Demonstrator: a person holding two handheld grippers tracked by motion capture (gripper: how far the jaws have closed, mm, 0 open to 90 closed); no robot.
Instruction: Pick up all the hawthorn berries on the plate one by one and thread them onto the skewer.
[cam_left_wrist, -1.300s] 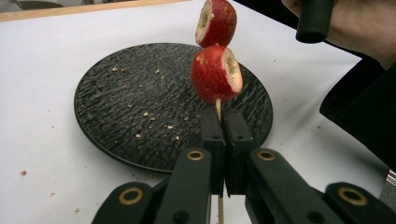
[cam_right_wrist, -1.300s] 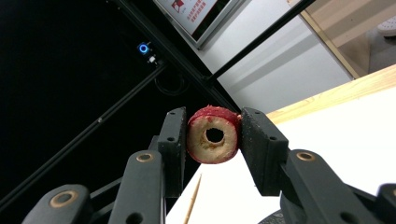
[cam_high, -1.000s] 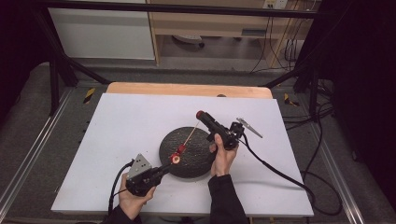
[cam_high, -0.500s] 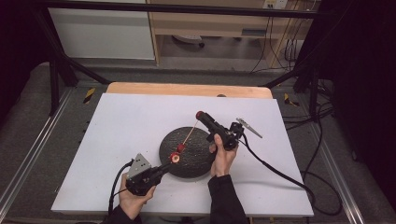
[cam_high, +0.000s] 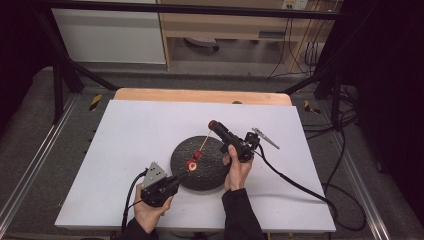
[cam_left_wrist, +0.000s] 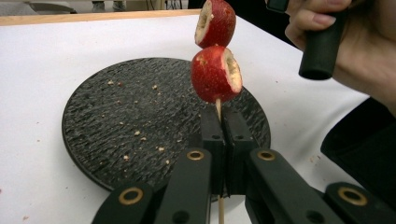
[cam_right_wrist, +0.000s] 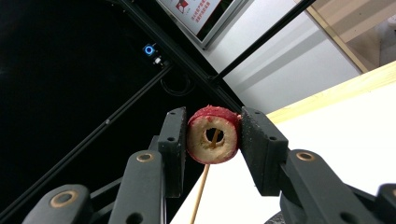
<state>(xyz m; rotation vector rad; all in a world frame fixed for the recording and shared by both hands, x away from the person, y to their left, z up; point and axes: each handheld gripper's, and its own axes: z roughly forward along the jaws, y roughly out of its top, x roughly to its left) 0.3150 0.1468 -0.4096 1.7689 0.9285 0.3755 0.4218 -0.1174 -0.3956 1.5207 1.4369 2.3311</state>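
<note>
Plate (cam_high: 202, 165) lies on the table (cam_high: 125, 135), centre-front. Skewer (cam_high: 202, 145) runs above it from 7 to 1 o'clock; two fruit pieces (cam_high: 193, 161) sit mid-skewer, a third (cam_high: 212, 123) at 1 o'clock.

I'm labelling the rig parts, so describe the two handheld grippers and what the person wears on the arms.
The left gripper and the right gripper are black, each trailing a black cable. Their jaws are flat black blocks on black links with brass-coloured rivets. The left gripper carries a grey three-cornered plate on top. The person's sleeves are dark.
</note>
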